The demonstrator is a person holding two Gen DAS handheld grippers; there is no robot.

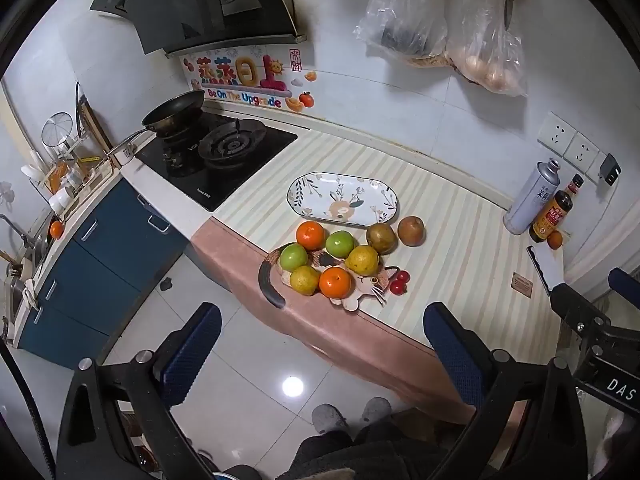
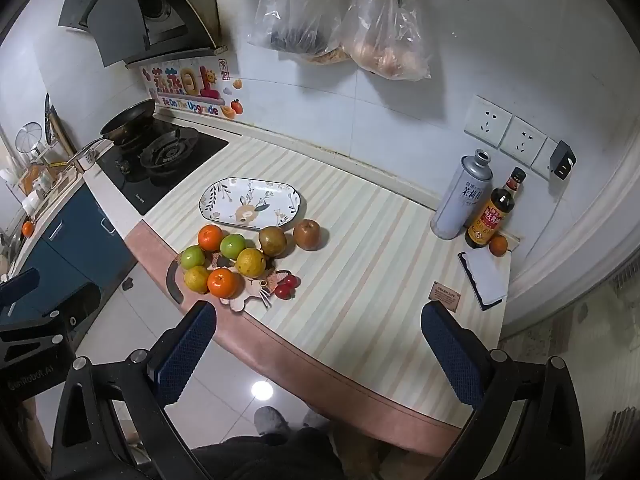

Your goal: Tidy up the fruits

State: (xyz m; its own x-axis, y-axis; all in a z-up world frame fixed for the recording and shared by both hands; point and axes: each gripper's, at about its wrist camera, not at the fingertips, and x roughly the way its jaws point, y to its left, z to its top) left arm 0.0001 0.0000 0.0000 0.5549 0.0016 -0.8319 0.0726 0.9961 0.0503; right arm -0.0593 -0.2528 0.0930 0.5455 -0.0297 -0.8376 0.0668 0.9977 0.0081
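With both the left hand-held gripper [image 1: 320,356] and the right hand-held gripper [image 2: 320,356] spread wide and empty above the table [image 2: 360,280] edge, the fruits [image 2: 228,260] heaped beside the empty plate [image 2: 250,202] could roll off if one is nudged.

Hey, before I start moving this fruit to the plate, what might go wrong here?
1. The fruit pile sits on a cat-shaped mat at the counter edge; nudging one piece may roll others off.
2. The cherry tomatoes are small and soft, so they are easily squashed.
3. The plate looks shallow; round fruit may roll out.
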